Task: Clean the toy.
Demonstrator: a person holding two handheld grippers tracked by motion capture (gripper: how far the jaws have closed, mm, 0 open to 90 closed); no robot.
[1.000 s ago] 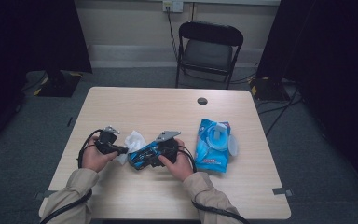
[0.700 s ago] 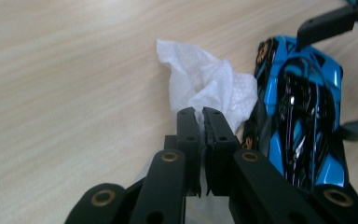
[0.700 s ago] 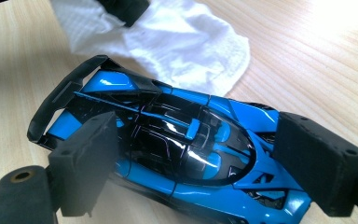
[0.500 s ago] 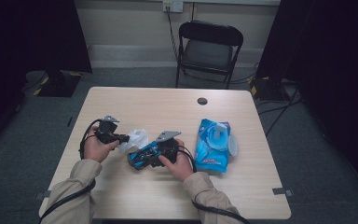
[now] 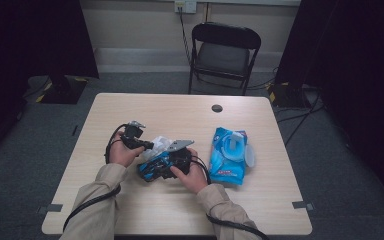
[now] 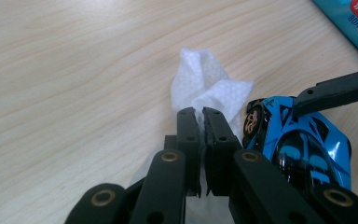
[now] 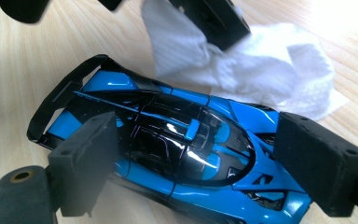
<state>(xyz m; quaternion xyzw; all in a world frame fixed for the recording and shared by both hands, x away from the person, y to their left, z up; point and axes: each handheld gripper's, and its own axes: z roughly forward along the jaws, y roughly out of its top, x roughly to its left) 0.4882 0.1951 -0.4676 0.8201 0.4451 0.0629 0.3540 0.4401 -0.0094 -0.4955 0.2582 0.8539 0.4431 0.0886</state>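
Now the left hand-held gripper (image 5: 147, 145), pinching the white wipe (image 6: 207, 86), has shifted toward the blue toy car (image 7: 182, 149).

Middle of table (image 5: 130, 210) crowded: left gripper (image 5: 147, 146) clamped on white wipe (image 6: 205, 86), right gripper (image 5: 152, 169) straddling blue toy car (image 7: 177, 149), both touching close, no gap between. Blue wipes pack (image 5: 228, 156) just right of car blocks that side. Far half open past cable grommet (image 5: 217, 108). Folding chair (image 5: 224, 52) behind far edge.
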